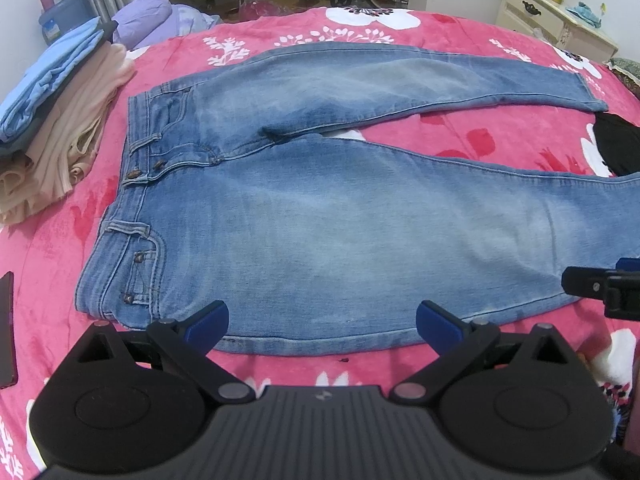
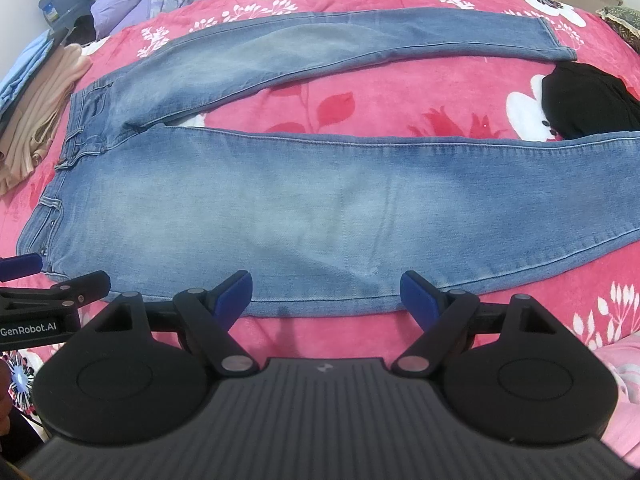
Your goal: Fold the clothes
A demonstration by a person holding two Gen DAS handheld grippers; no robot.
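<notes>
A pair of light blue jeans (image 1: 320,232) lies flat on the pink flowered bedspread (image 1: 440,128), waistband to the left, legs spread apart to the right. It also shows in the right wrist view (image 2: 320,200). My left gripper (image 1: 322,322) is open and empty, over the near hem edge by the hip. My right gripper (image 2: 326,294) is open and empty, over the near edge of the closer leg around the thigh. The right gripper's finger shows at the right edge of the left wrist view (image 1: 600,286). The left gripper shows at the left edge of the right wrist view (image 2: 48,296).
A stack of folded clothes (image 1: 60,120), beige and light blue, sits left of the waistband. A black garment (image 2: 588,100) lies between the legs at the right. A purple bundle (image 1: 148,16) lies at the far left. A cream dresser (image 1: 556,16) stands beyond the bed.
</notes>
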